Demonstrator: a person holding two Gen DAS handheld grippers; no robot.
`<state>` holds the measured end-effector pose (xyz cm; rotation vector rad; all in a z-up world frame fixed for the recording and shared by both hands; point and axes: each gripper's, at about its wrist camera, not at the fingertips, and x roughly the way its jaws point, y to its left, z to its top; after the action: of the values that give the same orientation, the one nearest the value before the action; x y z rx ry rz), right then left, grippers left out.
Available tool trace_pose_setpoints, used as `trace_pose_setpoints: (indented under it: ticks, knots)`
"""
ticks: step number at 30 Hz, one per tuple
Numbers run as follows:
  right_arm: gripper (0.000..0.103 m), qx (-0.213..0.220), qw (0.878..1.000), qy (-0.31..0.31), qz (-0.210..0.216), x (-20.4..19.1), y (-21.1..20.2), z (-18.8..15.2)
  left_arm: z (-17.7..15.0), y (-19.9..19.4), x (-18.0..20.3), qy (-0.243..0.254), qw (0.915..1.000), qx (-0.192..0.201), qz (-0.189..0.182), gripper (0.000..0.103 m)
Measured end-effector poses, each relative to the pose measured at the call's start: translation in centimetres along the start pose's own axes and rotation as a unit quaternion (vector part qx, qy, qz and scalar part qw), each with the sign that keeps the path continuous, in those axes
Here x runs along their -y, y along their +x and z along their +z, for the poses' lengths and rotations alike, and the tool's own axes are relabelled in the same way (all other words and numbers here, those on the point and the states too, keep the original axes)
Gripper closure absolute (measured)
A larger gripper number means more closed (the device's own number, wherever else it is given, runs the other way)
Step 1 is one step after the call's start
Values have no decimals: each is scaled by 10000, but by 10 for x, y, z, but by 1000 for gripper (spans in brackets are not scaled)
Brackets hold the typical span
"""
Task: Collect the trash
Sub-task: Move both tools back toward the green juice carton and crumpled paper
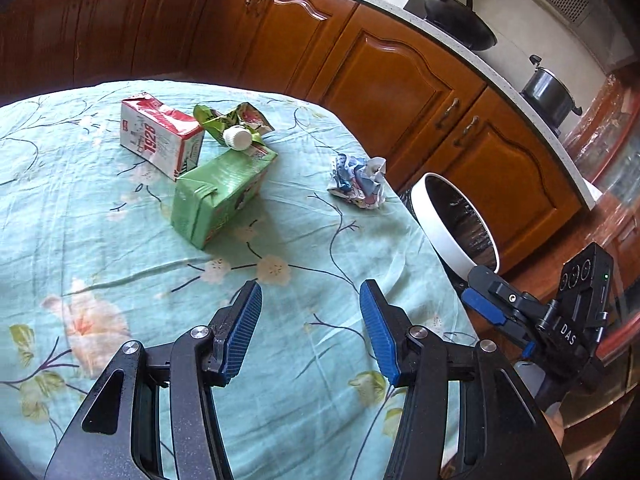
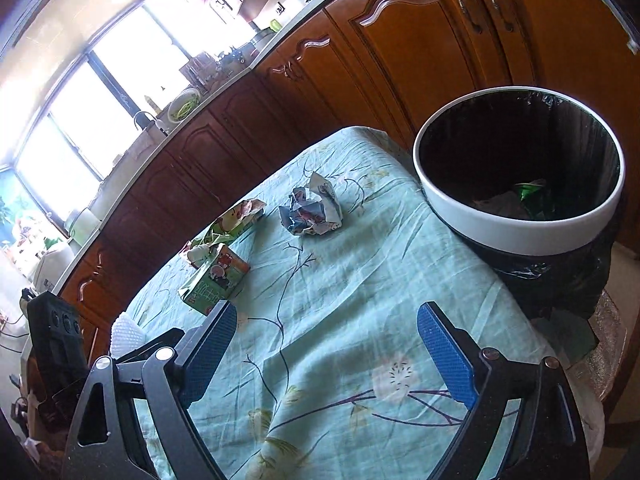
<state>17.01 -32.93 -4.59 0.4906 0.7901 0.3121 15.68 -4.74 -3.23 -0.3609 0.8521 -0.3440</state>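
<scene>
crumpled paper [image 1: 357, 181] on tablecloth [image 1: 120, 248], both grippers [image 1: 311, 330] empty, open

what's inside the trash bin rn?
The white-rimmed trash bin is lined with a black bag. At the bottom lie a green wrapper and some pale grey paper. The near wall hides the rest of the floor, so more may lie there.
</scene>
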Motion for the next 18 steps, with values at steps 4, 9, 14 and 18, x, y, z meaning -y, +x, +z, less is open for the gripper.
trace_pose_setpoints:
  ticks: [4, 9, 14, 18]
  knots:
    - [10, -45, 10000, -80, 32, -7, 8, 4, 2, -6, -11, -78, 9999, 73, 58, 52]
    - [10, -90, 9999, -125, 60, -13, 19, 11, 7, -10, -23, -193, 9997, 133, 122, 52]
    - [10, -121, 9998, -164, 49, -15, 31, 24, 14, -11, -27, -165, 9993, 234, 239, 44]
    - [10, -108, 9997, -213, 25, -16, 39, 35, 23, -6, -31, -57, 9991, 225, 350, 38]
